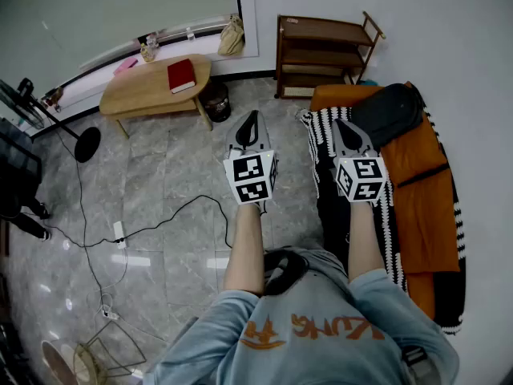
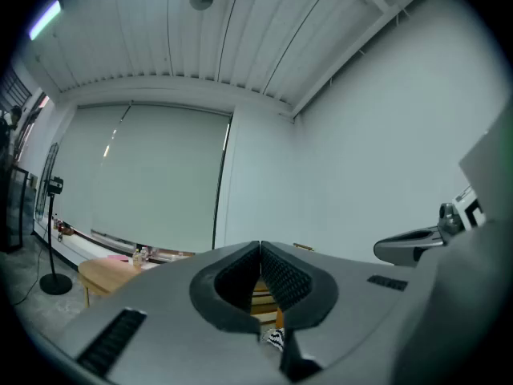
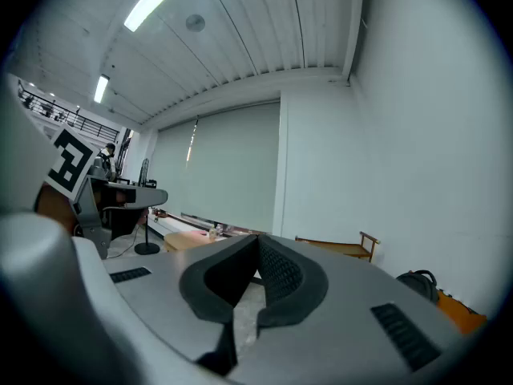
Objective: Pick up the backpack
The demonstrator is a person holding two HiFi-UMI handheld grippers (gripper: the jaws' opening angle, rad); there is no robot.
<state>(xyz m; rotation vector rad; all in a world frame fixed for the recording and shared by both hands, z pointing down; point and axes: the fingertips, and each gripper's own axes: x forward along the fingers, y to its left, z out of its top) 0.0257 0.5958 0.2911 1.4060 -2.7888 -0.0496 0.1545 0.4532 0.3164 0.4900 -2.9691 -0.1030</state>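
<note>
A black backpack (image 1: 388,112) lies on the far end of an orange-cushioned bench (image 1: 417,191), just beyond my right gripper (image 1: 344,128); in the right gripper view the backpack (image 3: 418,283) peeks past the gripper body at the right. My right gripper (image 3: 257,237) is shut with nothing between its tips. My left gripper (image 1: 252,121) hangs over the tiled floor, well left of the backpack. The left gripper (image 2: 260,245) is shut and holds nothing. Both point level toward the far wall.
A black-and-white striped throw (image 1: 317,147) hangs off the bench. A wooden shelf (image 1: 321,54) stands against the far wall. A low wooden table (image 1: 152,87) with a red book (image 1: 181,75) sits far left. Cables (image 1: 144,231) and a lamp stand (image 1: 84,143) lie on the floor.
</note>
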